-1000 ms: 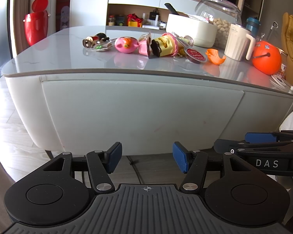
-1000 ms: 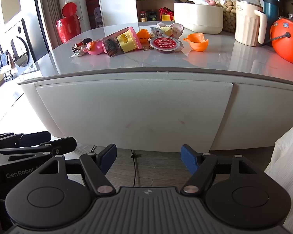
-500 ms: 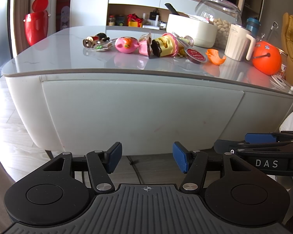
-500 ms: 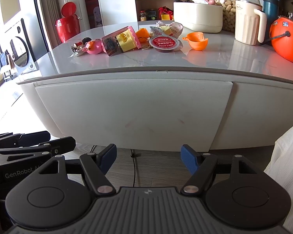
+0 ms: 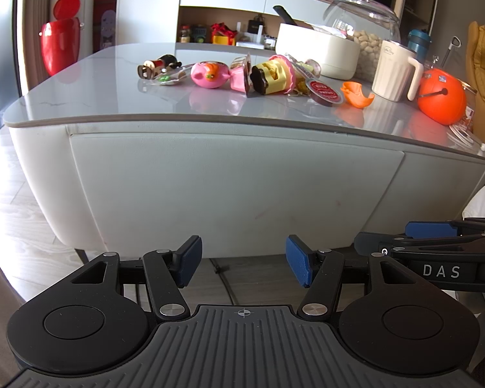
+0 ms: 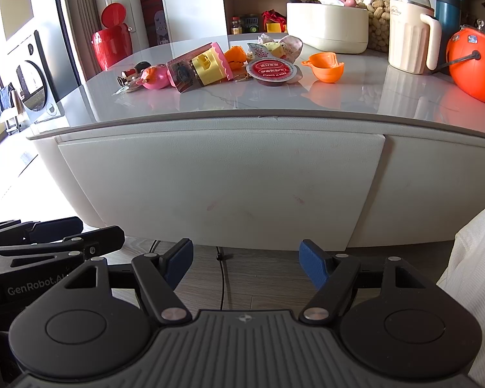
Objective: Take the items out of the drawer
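I am holding my left gripper (image 5: pixel 243 265) low in front of the drawer (image 5: pixel 236 190), its blue pads spread wide with nothing between them. My right gripper (image 6: pixel 245 263) is hovering at the same low height before the same drawer (image 6: pixel 216 190), its jaws also spread apart and gripping nothing. From the left wrist view, my right gripper (image 5: pixel 436 242) is showing just to the side of the left one, near the drawer's lower corner.

The drawer is sitting shut, its pale front panel flush with the body of the table (image 5: pixel 113 97), right under the grey tabletop edge. A second panel (image 6: pixel 436 187) is lying beside the drawer on its right, split from it by a thin seam.

Above the drawer, on the tabletop, small items are lying in a loose row: a pink toy (image 5: pixel 208 74), a yellow and pink cup toy (image 5: pixel 273 76) tipped on its side, a red-lidded round tub (image 5: pixel 323 92) and an orange scoop (image 5: pixel 355 93). Further back from the drawer, a cream jug (image 5: pixel 396 74), an orange round vessel (image 5: pixel 441 95), a white tub (image 5: pixel 320 51) and a glass jar of peanuts (image 5: pixel 362 22) are standing. Whether any of these came out of the drawer I cannot tell.

Below the drawer, a dark cable (image 6: pixel 221 278) is trailing across the wooden floor (image 6: pixel 268 284). Well beyond the drawer's left end, a red bin (image 5: pixel 59 45) is standing.
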The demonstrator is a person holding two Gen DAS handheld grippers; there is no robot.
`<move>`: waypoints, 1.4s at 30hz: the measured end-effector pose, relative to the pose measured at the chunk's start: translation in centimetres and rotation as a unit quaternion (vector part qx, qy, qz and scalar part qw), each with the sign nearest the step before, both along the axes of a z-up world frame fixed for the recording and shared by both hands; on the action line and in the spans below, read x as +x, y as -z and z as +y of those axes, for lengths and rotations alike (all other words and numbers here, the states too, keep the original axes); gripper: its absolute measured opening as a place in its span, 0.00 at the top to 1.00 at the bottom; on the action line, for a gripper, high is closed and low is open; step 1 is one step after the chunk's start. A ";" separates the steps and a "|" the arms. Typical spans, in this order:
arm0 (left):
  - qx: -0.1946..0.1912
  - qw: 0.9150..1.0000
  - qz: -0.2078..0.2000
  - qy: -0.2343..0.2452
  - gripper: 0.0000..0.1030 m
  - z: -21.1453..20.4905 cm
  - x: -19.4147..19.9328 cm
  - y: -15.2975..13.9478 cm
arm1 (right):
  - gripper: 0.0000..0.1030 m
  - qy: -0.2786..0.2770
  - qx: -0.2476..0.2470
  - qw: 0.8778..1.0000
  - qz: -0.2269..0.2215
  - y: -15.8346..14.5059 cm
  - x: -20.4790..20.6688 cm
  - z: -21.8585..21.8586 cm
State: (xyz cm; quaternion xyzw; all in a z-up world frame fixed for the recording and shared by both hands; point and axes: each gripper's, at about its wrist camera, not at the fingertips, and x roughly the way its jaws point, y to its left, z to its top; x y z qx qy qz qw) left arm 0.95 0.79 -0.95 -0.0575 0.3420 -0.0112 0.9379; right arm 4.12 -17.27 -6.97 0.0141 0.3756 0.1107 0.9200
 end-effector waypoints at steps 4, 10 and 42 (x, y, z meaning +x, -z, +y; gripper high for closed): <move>0.000 1.000 0.000 0.000 0.39 0.0 0.0 0.0 | 0.29 0.000 0.000 1.000 0.000 0.0 0.0 0.0; 0.000 1.000 -0.001 0.000 0.39 0.0 0.0 0.0 | 0.29 0.000 0.000 1.000 0.000 0.0 0.1 0.0; -0.020 0.999 -0.010 0.027 0.89 -0.6 0.2 -0.3 | 0.29 0.009 0.006 1.000 0.002 -0.2 -0.2 0.0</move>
